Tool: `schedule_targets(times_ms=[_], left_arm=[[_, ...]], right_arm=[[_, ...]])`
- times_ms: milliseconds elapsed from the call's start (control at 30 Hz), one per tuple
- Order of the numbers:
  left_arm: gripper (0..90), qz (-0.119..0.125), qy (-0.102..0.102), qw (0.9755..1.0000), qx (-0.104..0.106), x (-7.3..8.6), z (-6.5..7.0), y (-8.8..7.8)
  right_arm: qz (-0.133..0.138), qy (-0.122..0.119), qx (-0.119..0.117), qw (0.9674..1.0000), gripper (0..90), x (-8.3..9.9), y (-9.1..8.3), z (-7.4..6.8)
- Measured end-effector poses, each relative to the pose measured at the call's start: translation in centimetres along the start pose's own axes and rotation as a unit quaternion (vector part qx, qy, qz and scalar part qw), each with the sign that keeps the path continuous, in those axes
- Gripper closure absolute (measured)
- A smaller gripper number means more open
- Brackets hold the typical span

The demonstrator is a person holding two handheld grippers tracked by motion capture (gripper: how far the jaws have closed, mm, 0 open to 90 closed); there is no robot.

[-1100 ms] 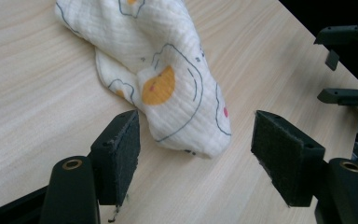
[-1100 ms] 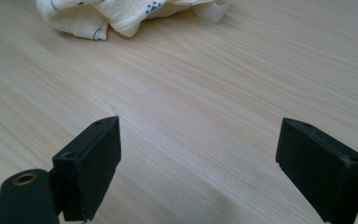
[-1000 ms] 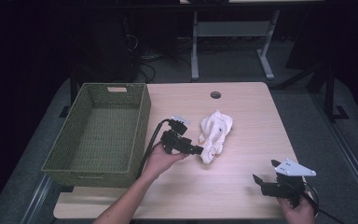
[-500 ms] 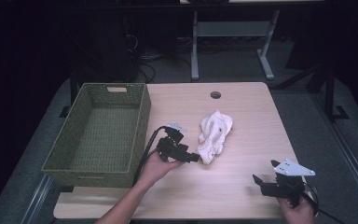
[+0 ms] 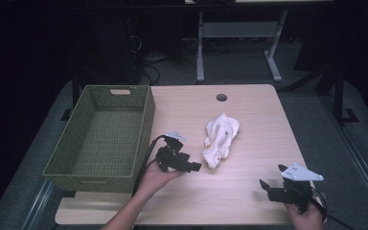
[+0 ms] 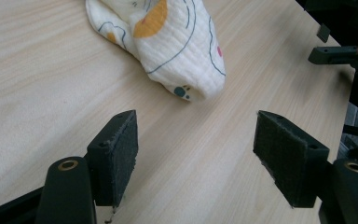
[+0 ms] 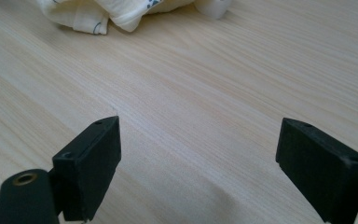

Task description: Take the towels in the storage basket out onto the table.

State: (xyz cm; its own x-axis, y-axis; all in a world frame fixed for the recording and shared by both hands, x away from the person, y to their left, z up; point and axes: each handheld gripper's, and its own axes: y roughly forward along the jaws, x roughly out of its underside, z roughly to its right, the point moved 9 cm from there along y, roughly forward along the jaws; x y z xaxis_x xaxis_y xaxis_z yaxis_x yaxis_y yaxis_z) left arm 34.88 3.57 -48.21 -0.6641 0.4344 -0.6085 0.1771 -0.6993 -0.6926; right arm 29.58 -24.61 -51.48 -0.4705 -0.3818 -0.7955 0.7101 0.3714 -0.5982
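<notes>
A: What did the woven green rectangular basket (image 5: 106,134) contain?

B: Its mesh floor was bare. It stood at the left edge of the light wooden table (image 5: 249,196).

A: Where was the crumpled white printed cloth (image 5: 220,139)?

B: It lay on the tabletop to the right of the basket, apart from it. In the left gripper view the cloth (image 6: 168,42) showed orange and blue markings.

A: State of the left gripper (image 5: 191,167)?

B: Its jaws were spread wide with bare table between them, just short of the cloth's near end.

A: And the right gripper (image 5: 267,185)?

B: Its jaws also stood wide apart, holding nothing, near the table's front right corner, well apart from the cloth.
</notes>
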Motion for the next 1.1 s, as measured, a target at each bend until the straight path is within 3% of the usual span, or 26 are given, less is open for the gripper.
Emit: schedule_targets(times_ms=[167, 300, 700, 1100], left_arm=[[30.2, 0.002, 0.006, 1.0000, -0.001, 0.8, 0.3, -0.3], [29.9, 0.008, 0.000, 0.9998, 0.016, 1.3, 0.9, -0.4], [29.1, 0.005, 0.013, 0.9999, 0.009, 3.1, 1.7, -0.5], [28.5, -0.007, 0.039, 0.9992, -0.002, 4.7, 2.3, -0.6]], right_arm=[[0.000, 0.000, 0.000, 1.0000, 13.6, 0.0, 0.0, 0.0], [-0.001, 0.000, 0.001, 1.0000, 13.6, 0.0, 0.0, 0.0], [-0.003, -0.002, 0.001, 1.0000, 13.6, 0.1, 0.0, -0.1], [-0.003, 0.001, -0.003, 1.0000, 13.5, 0.2, 0.0, -0.1]])
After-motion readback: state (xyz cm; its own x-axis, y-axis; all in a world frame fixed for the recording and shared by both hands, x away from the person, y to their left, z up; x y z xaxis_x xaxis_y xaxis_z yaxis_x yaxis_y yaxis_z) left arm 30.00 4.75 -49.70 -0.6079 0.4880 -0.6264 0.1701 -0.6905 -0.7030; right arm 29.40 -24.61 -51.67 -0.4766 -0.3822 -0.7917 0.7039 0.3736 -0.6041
